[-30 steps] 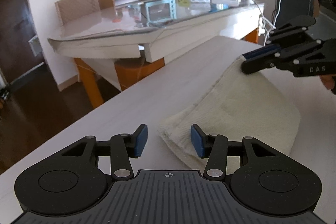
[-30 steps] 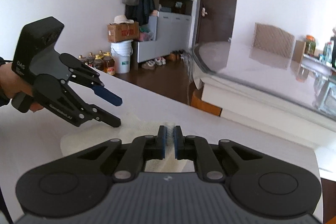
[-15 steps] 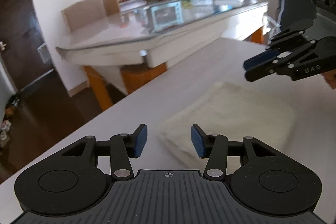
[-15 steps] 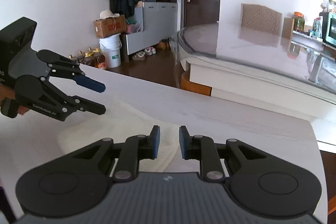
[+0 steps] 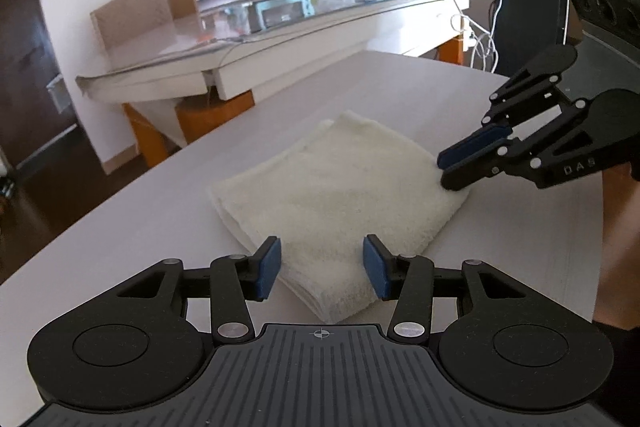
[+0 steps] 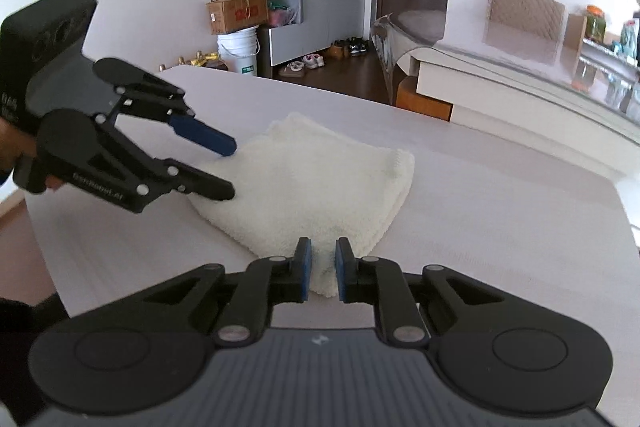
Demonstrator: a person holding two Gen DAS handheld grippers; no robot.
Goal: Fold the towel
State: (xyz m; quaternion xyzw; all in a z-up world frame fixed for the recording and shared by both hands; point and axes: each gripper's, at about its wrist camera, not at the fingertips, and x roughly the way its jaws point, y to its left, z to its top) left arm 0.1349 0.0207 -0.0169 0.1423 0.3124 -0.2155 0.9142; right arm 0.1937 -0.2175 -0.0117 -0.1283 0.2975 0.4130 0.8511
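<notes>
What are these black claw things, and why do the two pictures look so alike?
No robot here: a person holds a two-finger gripper in each hand, and each one carries a wide-angle camera looking forward along its fingers. So one picture is the view from the left gripper, the other from the right gripper, and each also shows the other one from across the table. On the pale table lies a cream towel, already folded into a thick square. Nothing is held. The left gripper is open wide over one corner. The right one, fingers a narrow gap apart, straddles another corner without pinching it. The shelf, oven and flask behind are just the room.
</notes>
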